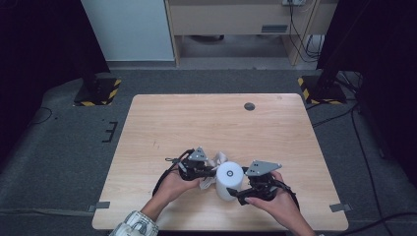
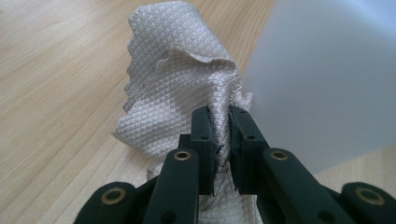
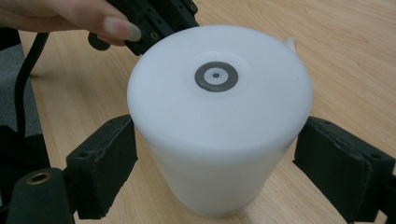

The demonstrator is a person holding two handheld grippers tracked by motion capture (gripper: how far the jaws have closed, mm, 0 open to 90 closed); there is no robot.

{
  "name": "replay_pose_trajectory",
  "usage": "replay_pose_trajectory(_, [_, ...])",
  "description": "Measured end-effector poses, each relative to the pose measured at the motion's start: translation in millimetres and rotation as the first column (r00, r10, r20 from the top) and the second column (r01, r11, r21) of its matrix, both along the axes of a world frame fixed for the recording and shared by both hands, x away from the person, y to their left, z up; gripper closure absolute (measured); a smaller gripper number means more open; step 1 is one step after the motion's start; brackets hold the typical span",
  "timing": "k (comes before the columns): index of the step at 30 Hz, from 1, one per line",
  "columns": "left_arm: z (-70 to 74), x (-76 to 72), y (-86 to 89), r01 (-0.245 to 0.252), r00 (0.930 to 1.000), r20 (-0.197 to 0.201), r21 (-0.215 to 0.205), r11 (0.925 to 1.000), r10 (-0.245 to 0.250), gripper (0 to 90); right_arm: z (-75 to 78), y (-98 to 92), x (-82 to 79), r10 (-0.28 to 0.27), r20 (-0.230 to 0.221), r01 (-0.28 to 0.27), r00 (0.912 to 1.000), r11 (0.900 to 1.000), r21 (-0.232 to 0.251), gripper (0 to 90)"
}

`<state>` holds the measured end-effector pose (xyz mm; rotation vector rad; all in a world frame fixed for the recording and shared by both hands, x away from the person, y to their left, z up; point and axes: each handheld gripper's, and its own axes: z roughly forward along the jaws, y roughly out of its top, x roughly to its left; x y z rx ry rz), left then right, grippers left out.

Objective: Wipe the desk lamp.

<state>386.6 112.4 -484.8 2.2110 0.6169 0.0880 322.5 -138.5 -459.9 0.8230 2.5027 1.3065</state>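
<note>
1. While the white cylinder (image 1: pixel 229 180) stood upright on the wooden table (image 1: pixel 162 128), near its front edge, the right gripper (image 3: pixel 215 163) straddled it with jaws spread wide, one pad at each side of the wall. The left pad looked to be touching; at the right pad a thin gap may have remained, so a firm clamp could not be confirmed.
2. Over on the other side, the left gripper (image 2: pixel 222 140) had its jaws nearly shut, pinching a fold of the quilted beige cloth (image 2: pixel 177 88), which bunched upward just beside the cylinder's wall.
3. Judging from this, the step was wiping the cylinder's side with the cloth while the right gripper steadied it.
4. To do it well, the right gripper needed to hold square and low on the wall so the cylinder could not tip or spin.
5. Keeping the pinch deep in the cloth mattered; a shallow bite could let it slip out mid-stroke.
6. Pressing the loose bulk of the cloth flat against the wall, not the black jaw tips, would have given real contact.
7. Gentle sideways pressure was wise, since the cylinder looked light.
</note>
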Motion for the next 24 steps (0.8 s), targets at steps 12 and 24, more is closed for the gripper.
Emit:
replay_pose_trajectory(12, [18.4, 1.1, 1.5, 0.004, 0.9998, 0.021, -0.042, 0.9991, -0.003, 81.0, 0.1, 0.2, 0.0, 0.0, 0.001, 0.0, 1.0, 1.0, -0.002, 13.4])
replay_pose_trajectory(24, [4.3, 3.8, -9.9, 0.018, 0.9995, 0.026, 0.035, 0.9992, -0.018, 81.0, -0.2, 0.5, 0.5, 0.002, 0.0, -0.002, 1.0, 1.0, -0.005, 13.1])
